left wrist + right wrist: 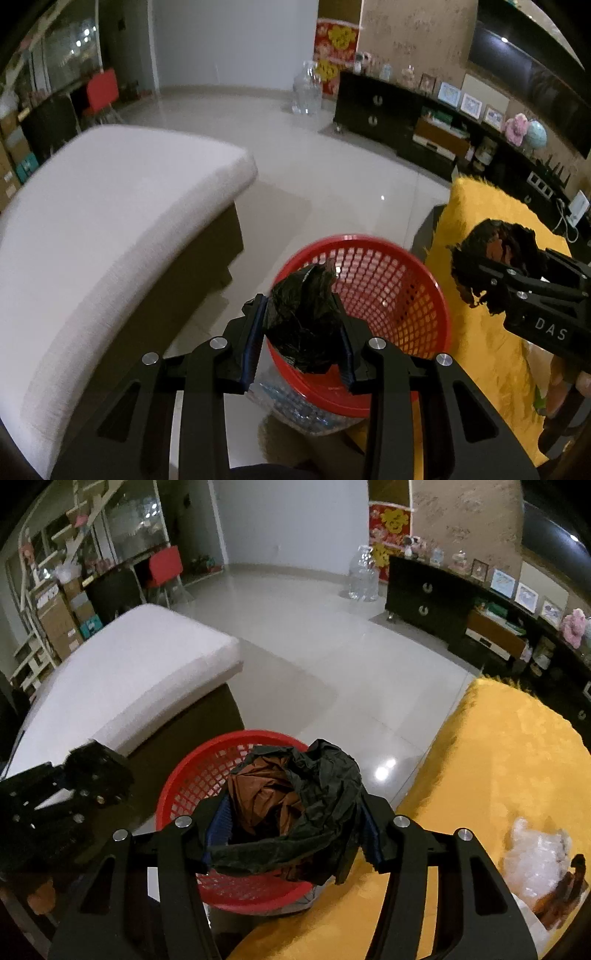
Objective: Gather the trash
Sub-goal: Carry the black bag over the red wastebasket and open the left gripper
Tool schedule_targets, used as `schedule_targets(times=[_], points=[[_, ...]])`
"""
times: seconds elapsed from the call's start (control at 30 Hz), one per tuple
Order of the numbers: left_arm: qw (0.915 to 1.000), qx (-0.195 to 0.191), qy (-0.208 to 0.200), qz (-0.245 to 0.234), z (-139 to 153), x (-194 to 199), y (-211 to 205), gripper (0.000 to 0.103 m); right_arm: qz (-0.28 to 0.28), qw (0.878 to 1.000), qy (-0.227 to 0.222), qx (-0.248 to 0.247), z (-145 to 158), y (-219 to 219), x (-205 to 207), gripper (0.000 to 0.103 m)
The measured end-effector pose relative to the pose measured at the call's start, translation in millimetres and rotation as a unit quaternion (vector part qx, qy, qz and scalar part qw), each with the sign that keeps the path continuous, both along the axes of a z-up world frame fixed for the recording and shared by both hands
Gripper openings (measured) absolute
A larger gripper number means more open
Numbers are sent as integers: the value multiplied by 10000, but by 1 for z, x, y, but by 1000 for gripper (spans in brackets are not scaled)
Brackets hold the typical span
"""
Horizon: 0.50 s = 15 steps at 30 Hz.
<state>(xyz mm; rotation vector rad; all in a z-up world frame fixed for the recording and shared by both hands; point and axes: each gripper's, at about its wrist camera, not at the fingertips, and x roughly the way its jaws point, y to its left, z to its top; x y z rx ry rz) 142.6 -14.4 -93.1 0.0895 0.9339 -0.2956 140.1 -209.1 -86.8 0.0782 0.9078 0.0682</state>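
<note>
Left wrist view showed your left gripper clamped on a crumpled black bag over the red basket. Your right gripper pinched a black-and-brown wad above the same basket, beside the yellow cloth where clear plastic scraps lay.

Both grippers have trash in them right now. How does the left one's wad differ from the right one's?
The left gripper holds an all-black crumpled plastic wad; the right gripper holds a black-and-brown crumpled bag. The right's bundle looks bulkier, spilling past its fingers, while the left's sits between them. The left's hangs over the red basket; the right's sits by the basket's rim. Both are clamped, not yet dropped.
</note>
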Motion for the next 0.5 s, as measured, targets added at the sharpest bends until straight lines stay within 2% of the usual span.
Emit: schedule_targets(times=[0.23, 0.33, 0.47, 0.5], points=[[9995, -3, 266, -171, -19, 10, -7, 36, 95, 9996, 263, 93, -21, 9, 10, 70], [9994, -44, 273, -210, -20, 10, -8, 48, 77, 9995, 263, 186, -22, 10, 9, 74], [9996, -58, 199, -177, -16, 8, -8, 71, -14, 9992, 201, 342, -16, 2, 6, 76], [9997, -69, 175, -150, -15, 8, -7, 72, -38, 9992, 187, 358, -15, 0, 5, 76]])
